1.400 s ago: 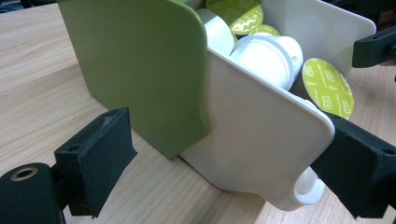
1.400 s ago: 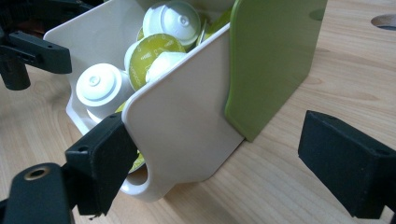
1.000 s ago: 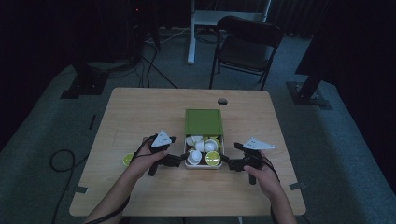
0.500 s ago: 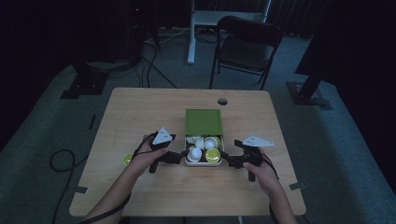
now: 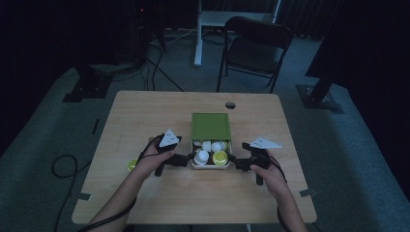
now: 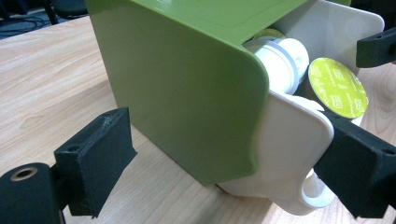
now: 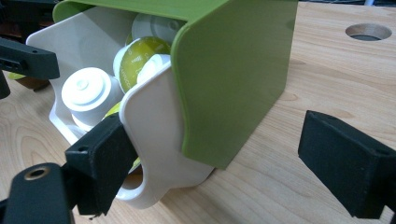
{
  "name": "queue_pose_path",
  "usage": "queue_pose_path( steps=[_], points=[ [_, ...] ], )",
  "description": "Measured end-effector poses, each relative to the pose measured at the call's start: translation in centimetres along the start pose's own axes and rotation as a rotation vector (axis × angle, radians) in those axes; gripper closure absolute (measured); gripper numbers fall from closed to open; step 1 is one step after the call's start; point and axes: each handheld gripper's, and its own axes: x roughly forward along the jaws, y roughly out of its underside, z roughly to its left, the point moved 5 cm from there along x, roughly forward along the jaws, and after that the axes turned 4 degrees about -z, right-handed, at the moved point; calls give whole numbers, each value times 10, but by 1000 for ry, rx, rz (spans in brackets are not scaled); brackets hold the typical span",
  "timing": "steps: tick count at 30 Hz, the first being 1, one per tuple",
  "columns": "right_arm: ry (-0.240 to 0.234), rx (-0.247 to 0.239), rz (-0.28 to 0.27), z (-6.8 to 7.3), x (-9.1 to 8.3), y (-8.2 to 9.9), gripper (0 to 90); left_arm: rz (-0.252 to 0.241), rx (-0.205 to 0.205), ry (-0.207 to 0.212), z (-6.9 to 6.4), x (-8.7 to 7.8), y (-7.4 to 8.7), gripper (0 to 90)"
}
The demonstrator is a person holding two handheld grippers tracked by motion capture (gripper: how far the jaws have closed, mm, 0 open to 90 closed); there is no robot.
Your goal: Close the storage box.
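Moved very little over the last second: white drawer (image 5: pixel 211 166) nudged perhaps a shade deeper into the green sleeve (image 5: pixel 210 125) at the middle of the high view, both hands kept almost where they were. Left gripper (image 5: pixel 186 158) parked at the drawer's left front corner, right gripper (image 5: pixel 236 163) at its right front corner. Looking along the left gripper's jaws: spread wide, straddling the corner of sleeve and drawer, gripping nothing, with one pad (image 6: pixel 359 172) at the lower right of that frame lying against the drawer's front plate and the other pad (image 6: pixel 95 163) at the lower left standing clear of the green wall. Much the same on the right gripper: wide apart and empty, one pad (image 7: pixel 100 163) at the lower left up against the white front, the other (image 7: pixel 350 163) at the lower right well apart from the sleeve. Drawer partly out, showing white-topped capsules (image 5: pixel 200 156) and a green-lidded capsule (image 5: pixel 220 157); another green capsule (image 5: pixel 131 165) loose on the table (image 5: pixel 145 111), toward the lower left of the high view. Reads as a two-sided push to slide the drawer home, only just begun, with most of the travel left; worth keeping both sides even to avoid jamming it askew
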Motion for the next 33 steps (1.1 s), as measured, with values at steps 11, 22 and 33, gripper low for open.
queue_pose_path(
  steps=[11, 22, 33],
  points=[
    [18, -2, 12, -5, 8, 0, 118, 3, -6, -9, 6, 4, -3, 94],
    [33, 8, 14, -9, 12, -3, 118, 5, -2, -18, 11, 9, -6, 93],
    [48, 26, 4, -12, 17, -4, 118, -6, -28, -28, 15, 12, -6, 93]
  ],
)
